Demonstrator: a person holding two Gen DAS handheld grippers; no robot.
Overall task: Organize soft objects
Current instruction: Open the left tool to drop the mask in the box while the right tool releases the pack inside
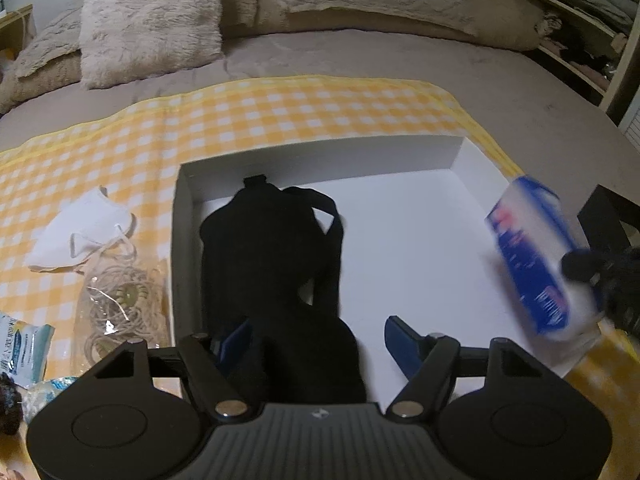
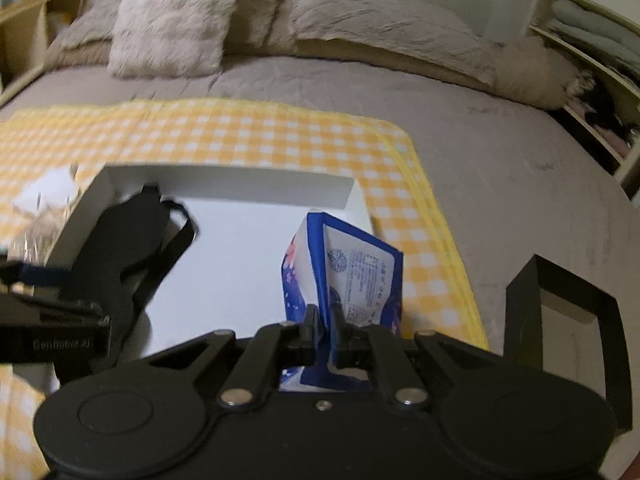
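A: Left wrist view, item one: the left gripper [image 1: 316, 332] is hanging over the white box [image 1: 420, 240], its blue-padded fingers [image 1: 402, 344] standing apart. A black eye mask [image 1: 276, 264] with its strap is lying on the box floor between them; whether the pads are touching it I cannot tell.

B: Item two, right wrist view?

A: The right gripper [image 2: 322, 320] is clamping together on a blue-and-white tissue pack [image 2: 344, 272], which is standing tilted over the right part of the box [image 2: 240, 248].

B: Loose stock outside the box?

A: Lying on the yellow checked cloth [image 1: 280, 116] to the left: a white face mask [image 1: 80, 236], a clear bag of coiled cord [image 1: 120, 304] just beside the box wall, and a pale wipes packet [image 1: 24, 348] at the edge.

B: Setting?

A: The cloth is covering a grey bed [image 2: 500, 184]; a shaggy pillow [image 1: 152, 20] is resting at its head.
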